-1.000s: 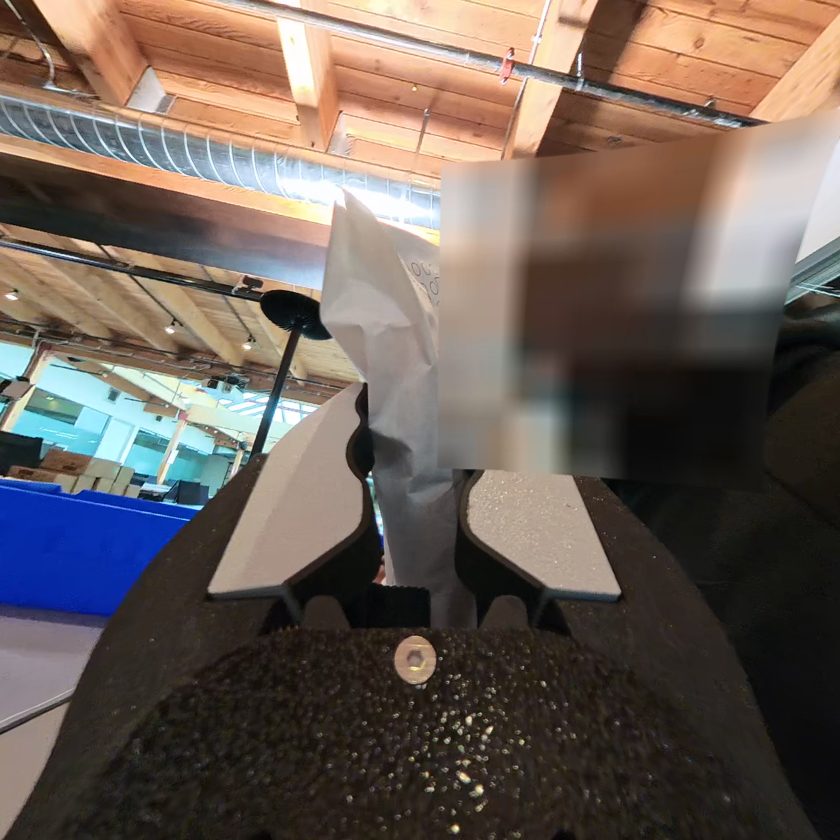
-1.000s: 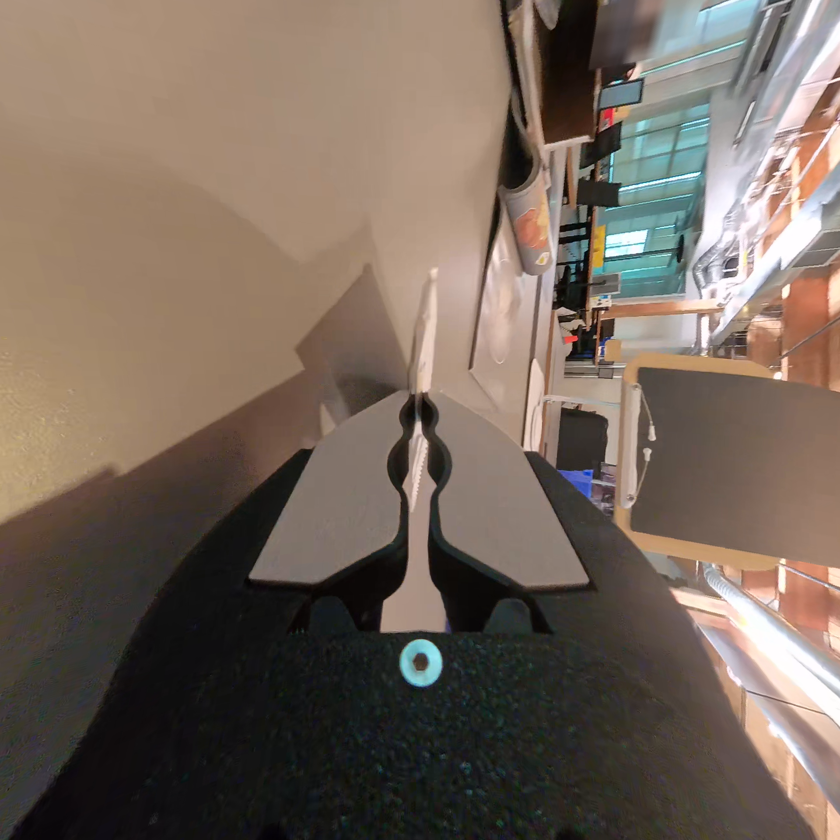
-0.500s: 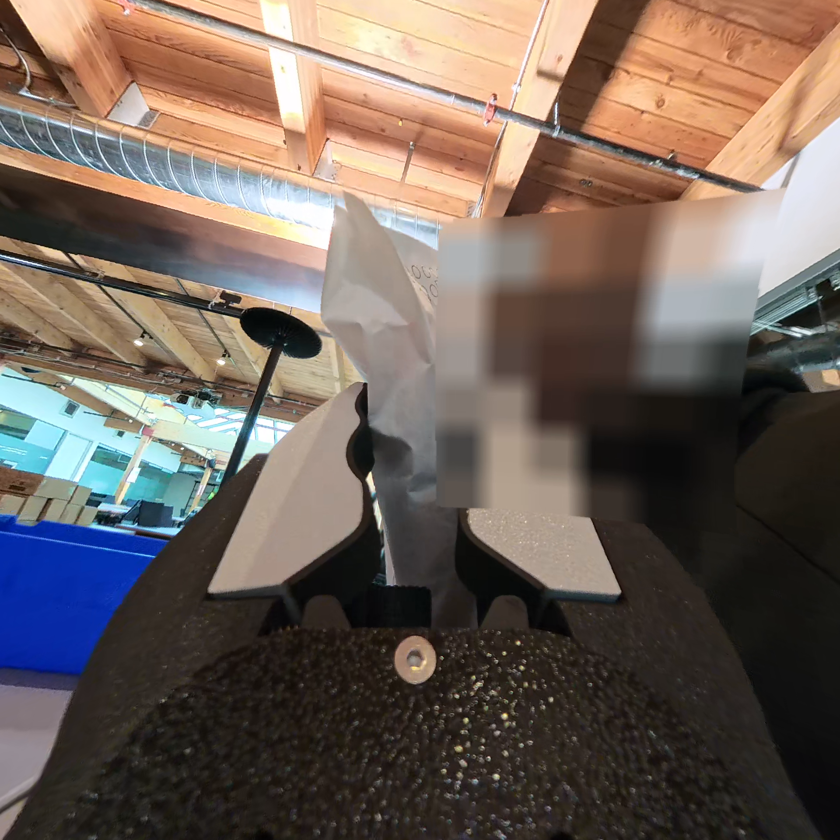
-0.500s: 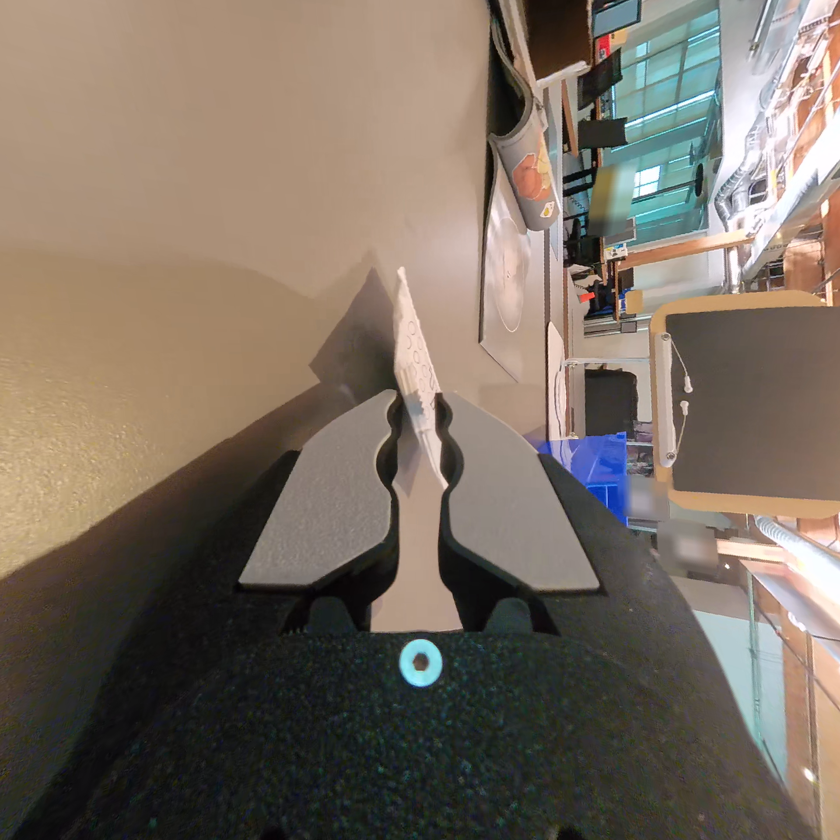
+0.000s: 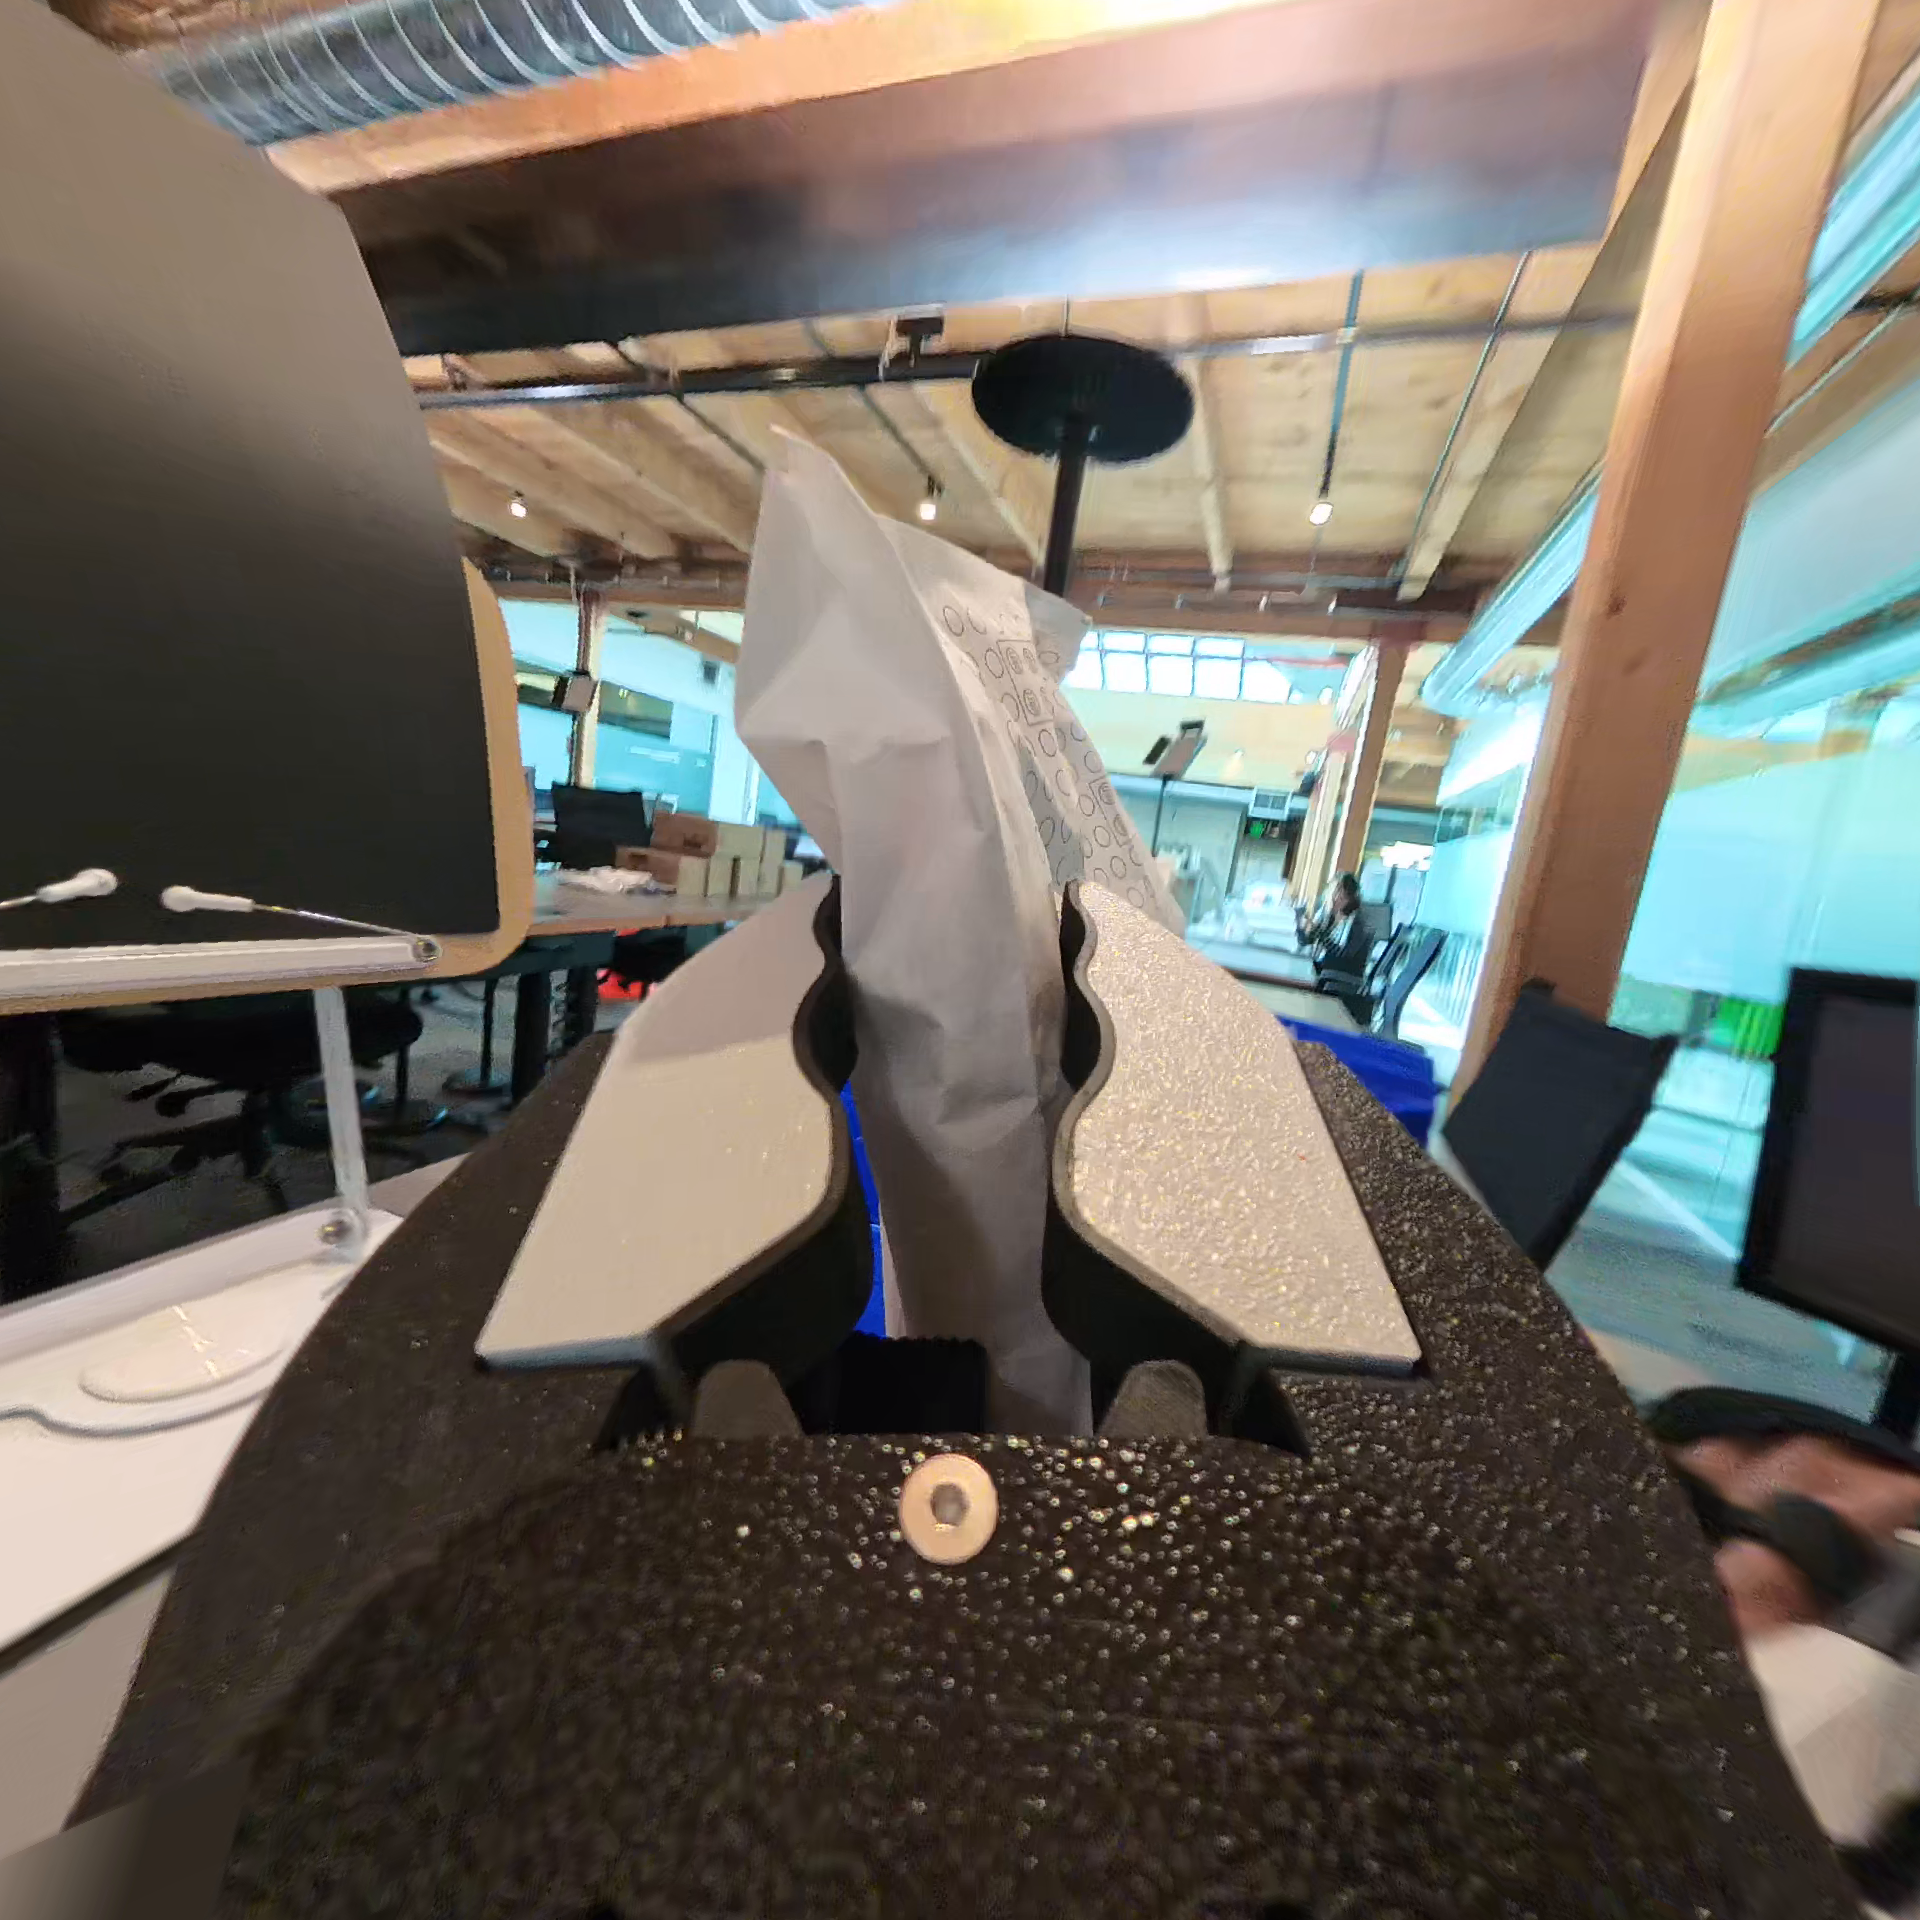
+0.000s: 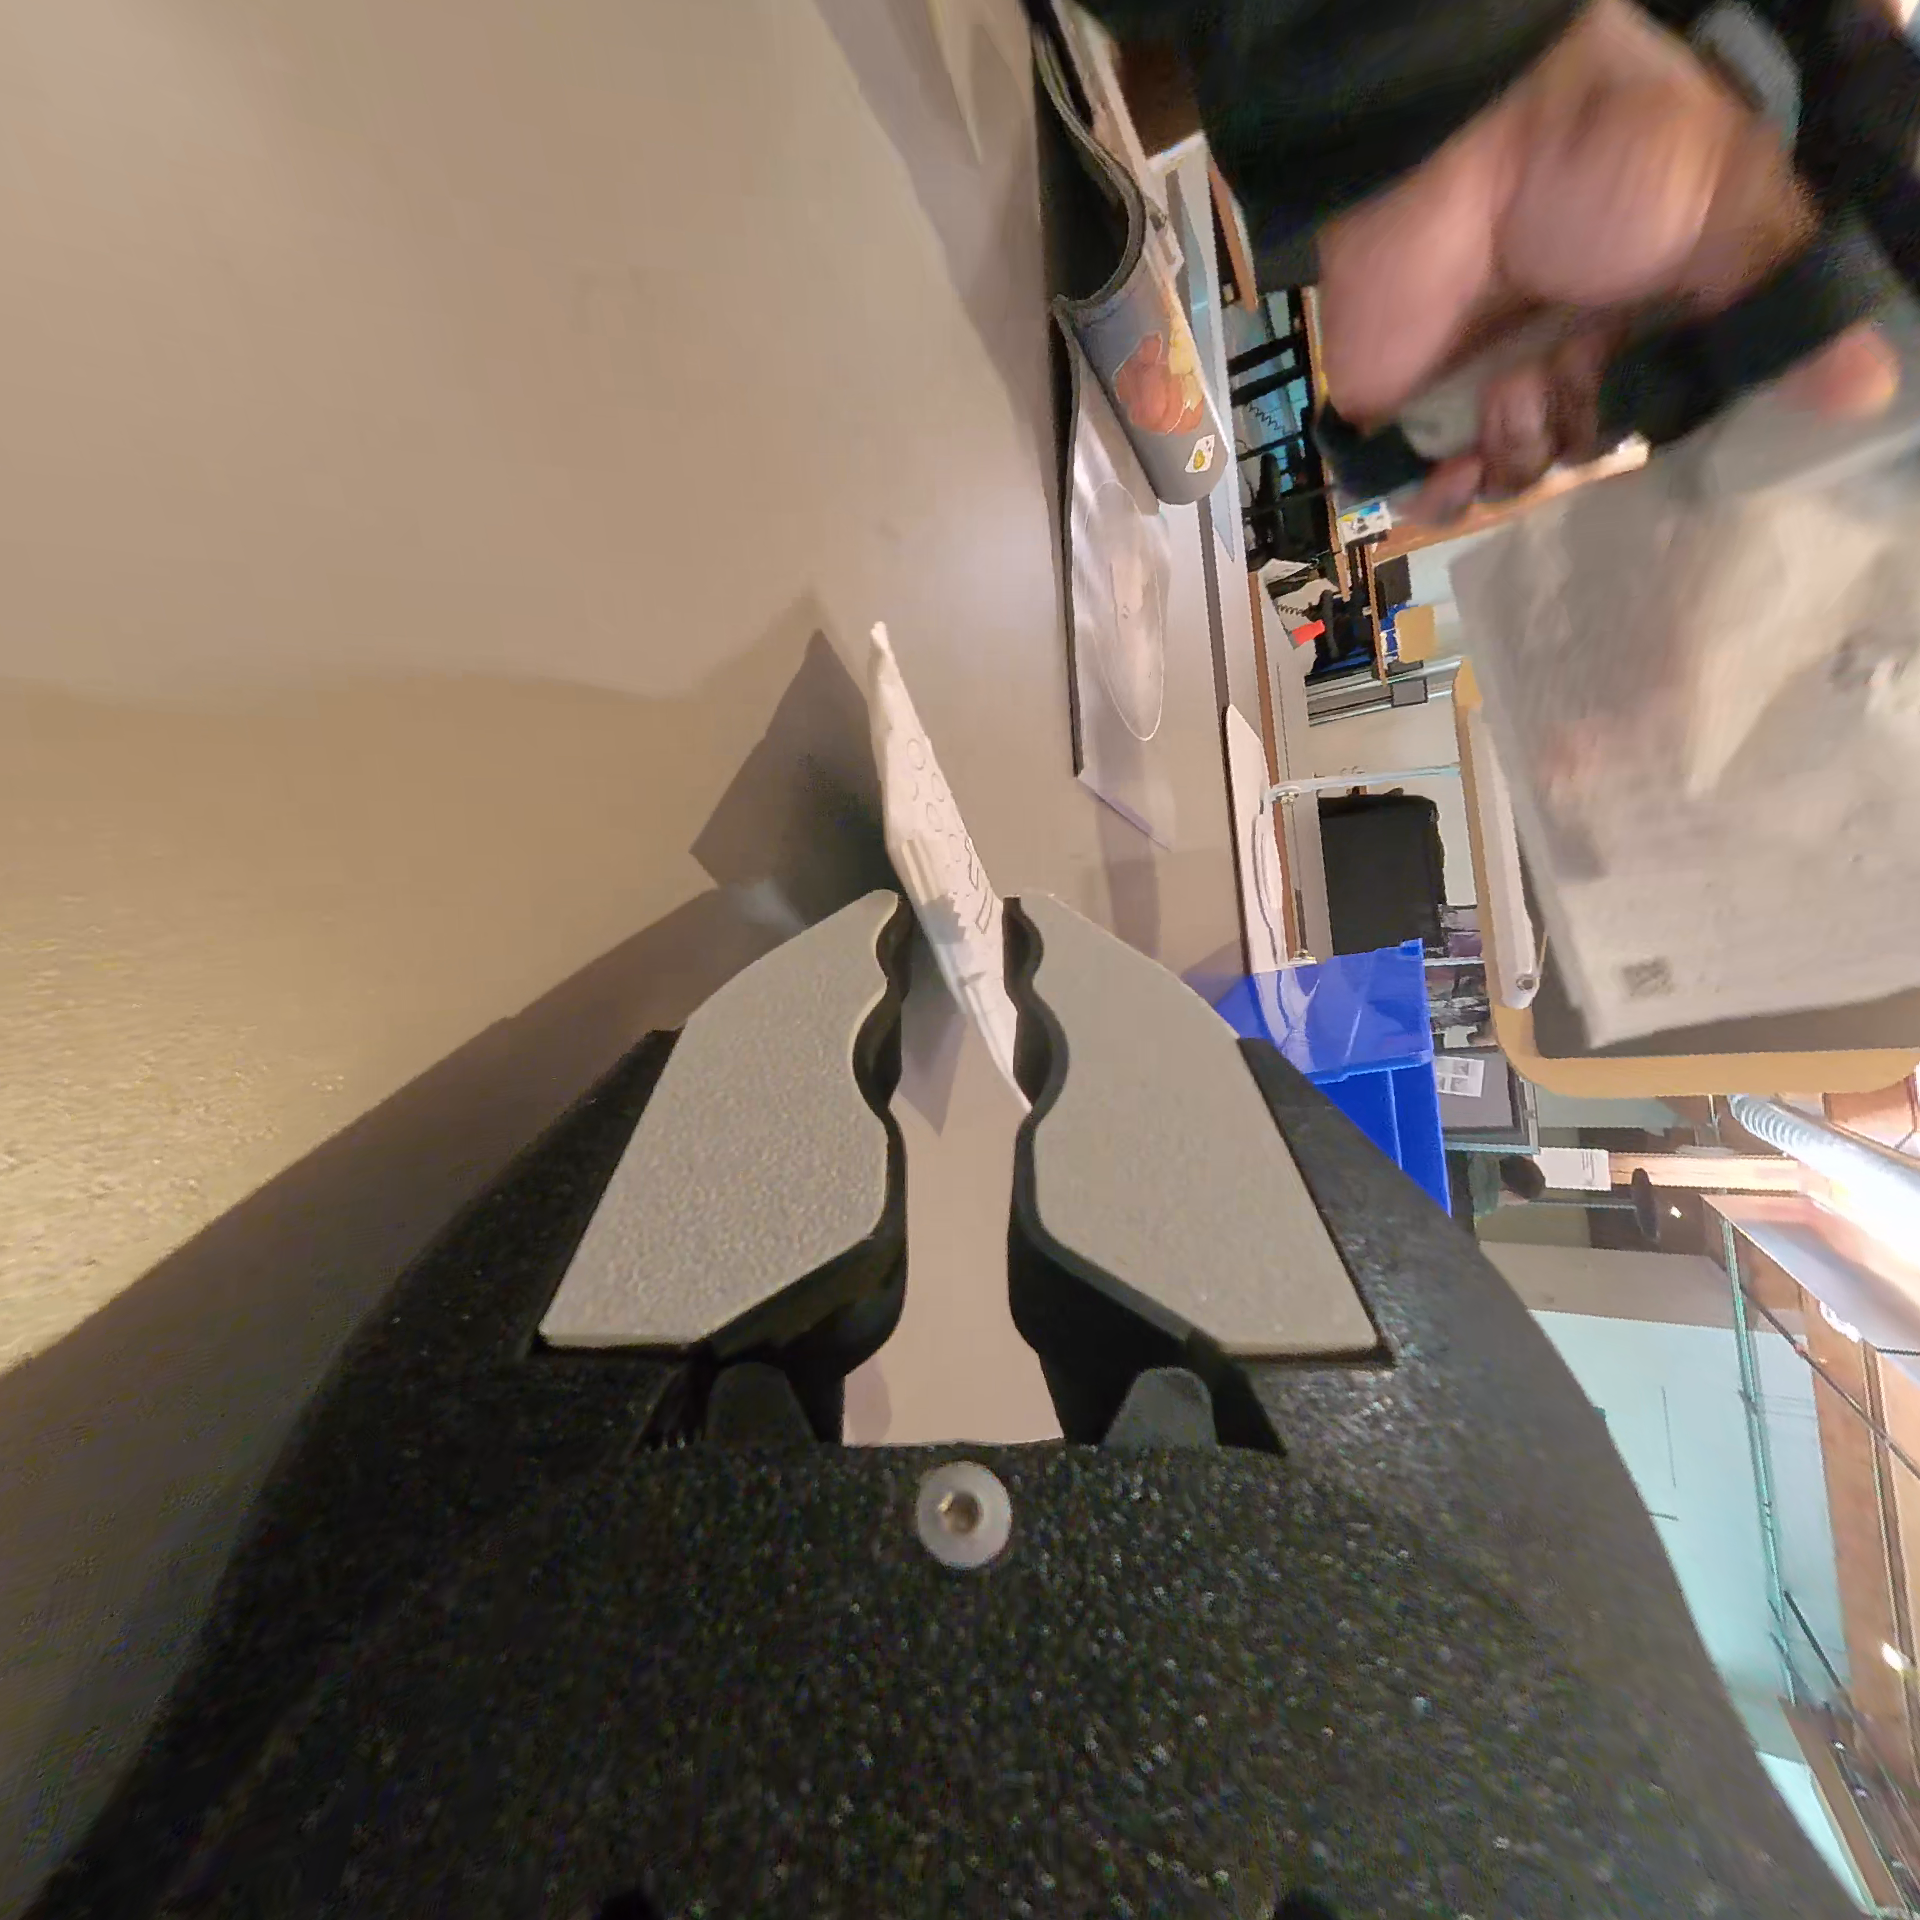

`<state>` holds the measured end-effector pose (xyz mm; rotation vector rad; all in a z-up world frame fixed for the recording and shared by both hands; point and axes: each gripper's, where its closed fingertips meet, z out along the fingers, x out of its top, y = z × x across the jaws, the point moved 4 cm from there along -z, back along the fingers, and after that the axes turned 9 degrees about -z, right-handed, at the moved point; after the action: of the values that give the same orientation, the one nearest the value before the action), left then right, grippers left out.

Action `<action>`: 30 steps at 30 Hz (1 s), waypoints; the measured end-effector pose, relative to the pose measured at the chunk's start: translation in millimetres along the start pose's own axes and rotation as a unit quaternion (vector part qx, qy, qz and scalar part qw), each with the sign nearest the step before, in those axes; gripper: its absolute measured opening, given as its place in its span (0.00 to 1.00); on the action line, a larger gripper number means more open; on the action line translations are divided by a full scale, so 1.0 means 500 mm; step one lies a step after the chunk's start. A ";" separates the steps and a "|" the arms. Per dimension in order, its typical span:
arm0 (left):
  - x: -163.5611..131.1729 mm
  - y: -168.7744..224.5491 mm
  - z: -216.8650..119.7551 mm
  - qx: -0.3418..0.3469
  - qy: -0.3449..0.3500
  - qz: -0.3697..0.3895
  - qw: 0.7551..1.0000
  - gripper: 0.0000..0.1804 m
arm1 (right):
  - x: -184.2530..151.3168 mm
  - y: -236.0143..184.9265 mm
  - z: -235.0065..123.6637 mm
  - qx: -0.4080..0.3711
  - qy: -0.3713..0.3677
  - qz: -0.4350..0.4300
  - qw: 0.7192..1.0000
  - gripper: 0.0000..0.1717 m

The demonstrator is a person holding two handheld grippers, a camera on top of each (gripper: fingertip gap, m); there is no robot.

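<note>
No lettering can be read with certainty. The crumpled white paper bag [image 5: 914,831] bears a grey print of small rings and squares down its right flank, with blurred marks inside the squares. The thin white packet [image 6: 940,862] carries the same ring print and short dark bars. Right of that packet, a blurred grey package [image 6: 1704,727] shows a small square code patch near its lower corner. Above the packet, a grey sleeve [image 6: 1153,384] bears an orange picture and a small yellow sticker.
</note>
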<state>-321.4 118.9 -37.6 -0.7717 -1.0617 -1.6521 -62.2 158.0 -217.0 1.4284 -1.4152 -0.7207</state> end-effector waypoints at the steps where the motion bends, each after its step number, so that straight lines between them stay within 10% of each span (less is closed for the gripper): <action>1: -0.010 -0.024 0.033 0.005 -0.017 0.012 1.000 0.20 | 0.001 -0.002 0.000 0.002 0.001 -0.001 1.000 0.10; 12: -0.112 -0.234 0.301 0.048 -0.159 0.099 0.981 0.21 | -0.006 -0.004 -0.004 0.008 0.010 0.011 1.000 0.09; 30: -0.170 -0.244 0.436 0.033 -0.388 0.288 0.875 0.20 | -0.001 -0.006 -0.007 0.013 0.025 0.010 1.000 0.08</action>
<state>-410.4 366.9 -55.3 -1.5999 -1.2389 -0.7739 -58.0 158.9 -218.5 1.4419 -1.4031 -0.6515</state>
